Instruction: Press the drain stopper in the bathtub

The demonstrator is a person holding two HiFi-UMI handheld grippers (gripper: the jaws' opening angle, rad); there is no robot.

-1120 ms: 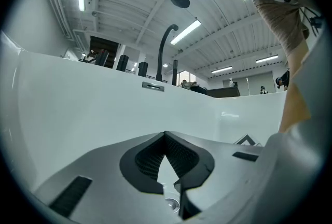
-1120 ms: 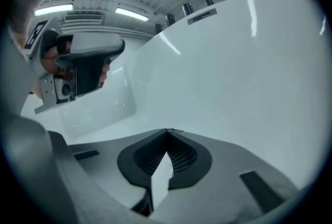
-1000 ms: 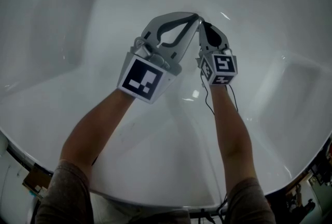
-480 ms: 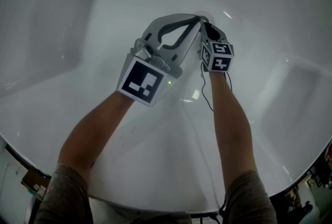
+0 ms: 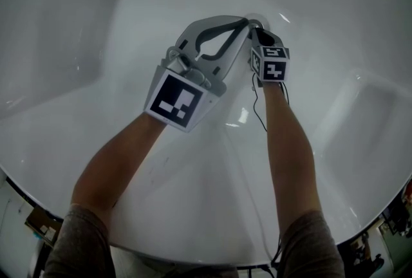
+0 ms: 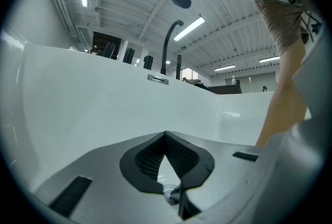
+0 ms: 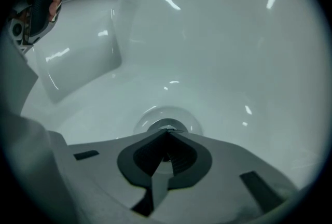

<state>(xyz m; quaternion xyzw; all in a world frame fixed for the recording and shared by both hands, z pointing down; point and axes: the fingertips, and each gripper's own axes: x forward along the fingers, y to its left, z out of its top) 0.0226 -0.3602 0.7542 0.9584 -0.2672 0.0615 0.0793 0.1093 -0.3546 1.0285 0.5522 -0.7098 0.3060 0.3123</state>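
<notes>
The chrome drain stopper (image 7: 167,125) sits in a round dip in the floor of the white bathtub (image 5: 129,26). In the head view only its rim (image 5: 257,17) shows past the jaw tips. My right gripper (image 7: 167,134) is shut, holds nothing, and its closed tips rest right at the stopper's near edge. In the head view the right gripper (image 5: 255,31) points steeply down at the drain. My left gripper (image 5: 244,21) is also shut and empty. Its tips lie beside the right one's over the drain, and the left gripper (image 6: 165,135) faces the tub wall.
A black faucet (image 6: 168,45) stands on the tub rim (image 6: 104,57) beyond the wall. A moulded recess (image 5: 367,103) lies at the tub's right side. A thin black cable (image 5: 256,116) runs along the right forearm. Tub walls curve up on all sides.
My right gripper has pushed forward and down toward the drain, its marker cube sliding closer to the stopper. The left gripper has stayed almost still.
</notes>
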